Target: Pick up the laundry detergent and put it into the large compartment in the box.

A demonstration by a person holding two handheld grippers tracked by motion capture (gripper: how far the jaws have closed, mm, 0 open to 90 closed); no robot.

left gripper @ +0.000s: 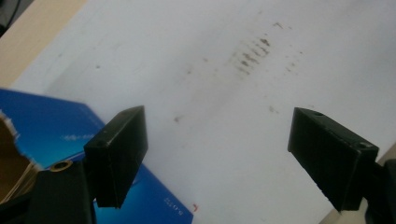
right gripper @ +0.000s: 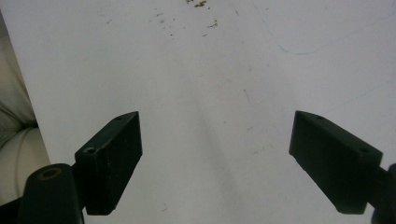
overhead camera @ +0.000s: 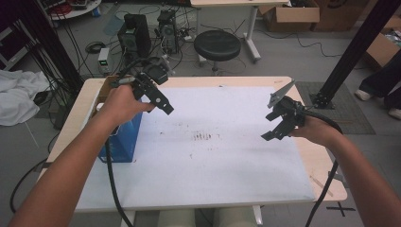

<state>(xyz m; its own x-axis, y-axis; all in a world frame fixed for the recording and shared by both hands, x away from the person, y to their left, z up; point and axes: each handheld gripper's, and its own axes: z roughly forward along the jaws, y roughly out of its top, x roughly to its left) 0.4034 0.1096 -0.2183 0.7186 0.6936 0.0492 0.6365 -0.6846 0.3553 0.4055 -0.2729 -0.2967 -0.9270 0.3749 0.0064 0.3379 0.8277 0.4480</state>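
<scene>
Above white mat (overhead camera: 213, 161): both claws wide, empty; blue box (overhead camera: 124, 137) partly hidden behind left claw (overhead camera: 158, 97); right claw (overhead camera: 279, 124).

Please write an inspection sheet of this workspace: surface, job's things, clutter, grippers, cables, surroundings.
Surface: white mat on a wooden table, with brown stains.
Job's things: blue box at the mat's left edge, open at the top.
Clutter: nothing seen.
Grippers: left gripper and right gripper both open, empty, above the mat.
Cables: one black cable trails from each gripper.
Surroundings: black stool, cardboard boxes, floor cables.
</scene>
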